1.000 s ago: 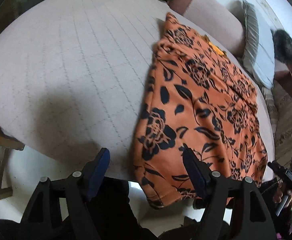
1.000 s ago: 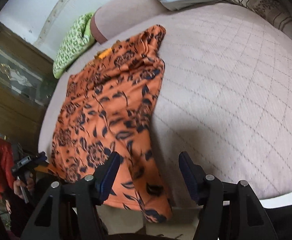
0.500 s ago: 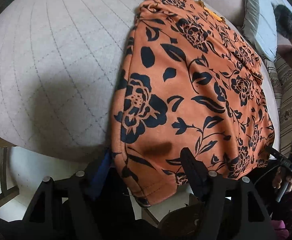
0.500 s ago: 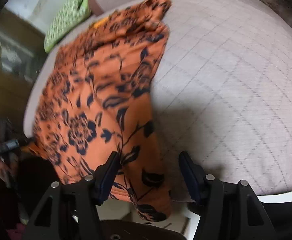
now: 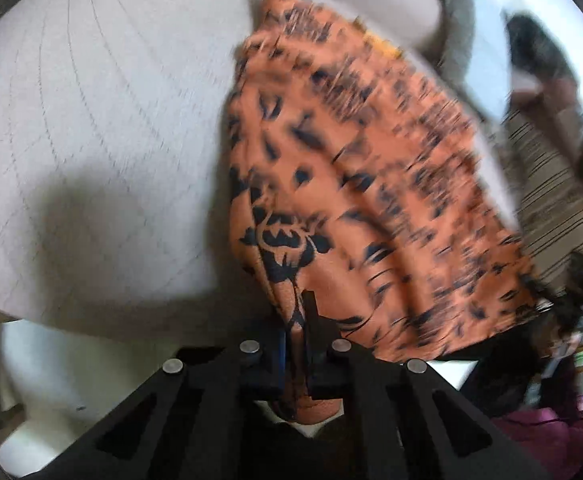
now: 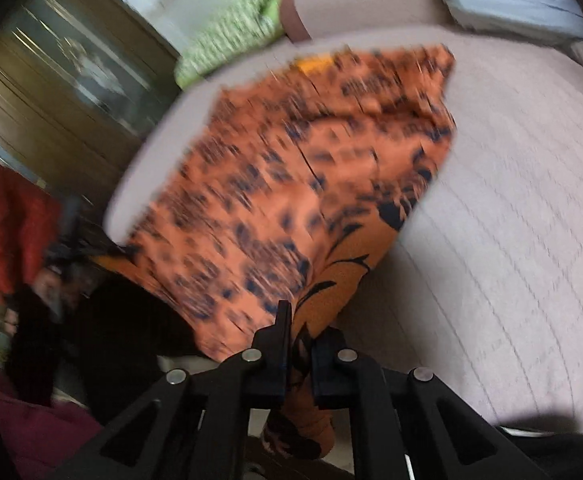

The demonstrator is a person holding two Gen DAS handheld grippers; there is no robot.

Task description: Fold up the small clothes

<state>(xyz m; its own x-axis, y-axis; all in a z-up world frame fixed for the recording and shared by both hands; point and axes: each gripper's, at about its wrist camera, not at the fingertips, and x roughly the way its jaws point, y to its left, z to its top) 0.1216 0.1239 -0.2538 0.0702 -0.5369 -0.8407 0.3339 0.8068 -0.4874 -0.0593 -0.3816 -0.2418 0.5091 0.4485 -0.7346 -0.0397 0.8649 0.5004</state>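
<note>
Orange floral garment (image 5: 371,184), near hem pinched by left claw (image 5: 296,320), right claw (image 6: 300,332), both angled down

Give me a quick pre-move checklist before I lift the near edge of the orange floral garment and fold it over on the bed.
1. Left gripper closed on the orange floral garment: ok, its jaws have just closed with the near hem pinched between them.
2. Right gripper closed on the garment's other near corner: ok, its jaws have just closed too, with cloth between them.
3. Single layer in each pinch: cannot tell, the cloth bunches at both grippers.
4. Far end of the garment lying on the quilted bed cover: ok.
5. Landing area free: ok, bare cover lies beside the garment.
6. Cloth flat: not ok, ridges run up from both grips; the pictures are blurred.
</note>
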